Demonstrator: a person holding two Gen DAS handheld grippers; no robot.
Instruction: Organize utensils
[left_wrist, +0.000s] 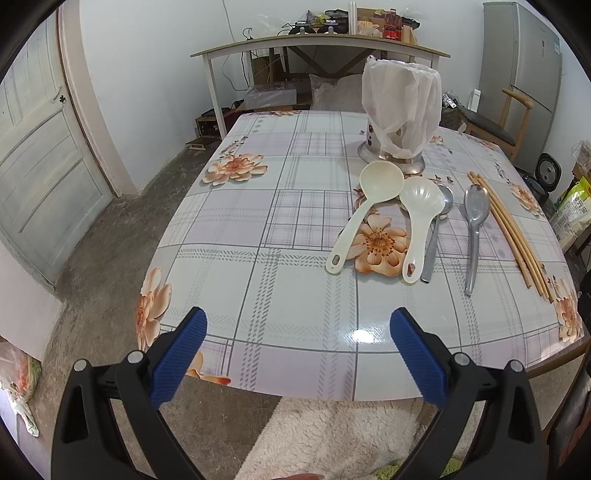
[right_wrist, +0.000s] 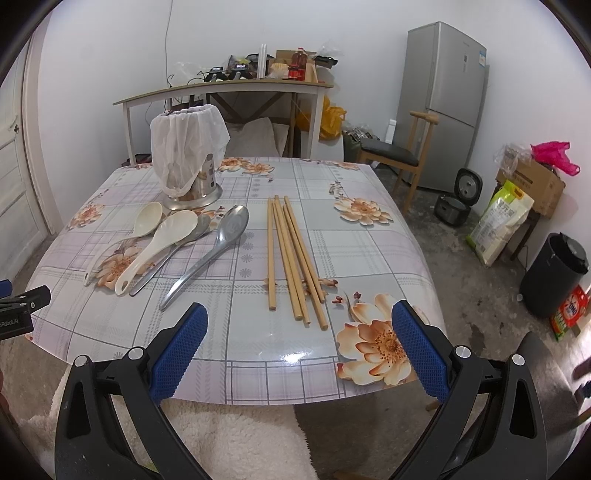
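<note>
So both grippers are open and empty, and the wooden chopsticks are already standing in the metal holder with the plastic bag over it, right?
Not quite. The chopsticks lie flat on the table, right of the spoons, as the right wrist view shows. The holder stands apart behind them. Both the left hand-held gripper and the right hand-held gripper are open and empty.

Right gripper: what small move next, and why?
Probably ease the right gripper forward and down over the near ends of the wooden chopsticks. It is open and empty, they lie loose directly ahead, and the bag-lined steel utensil holder waits beyond.
</note>
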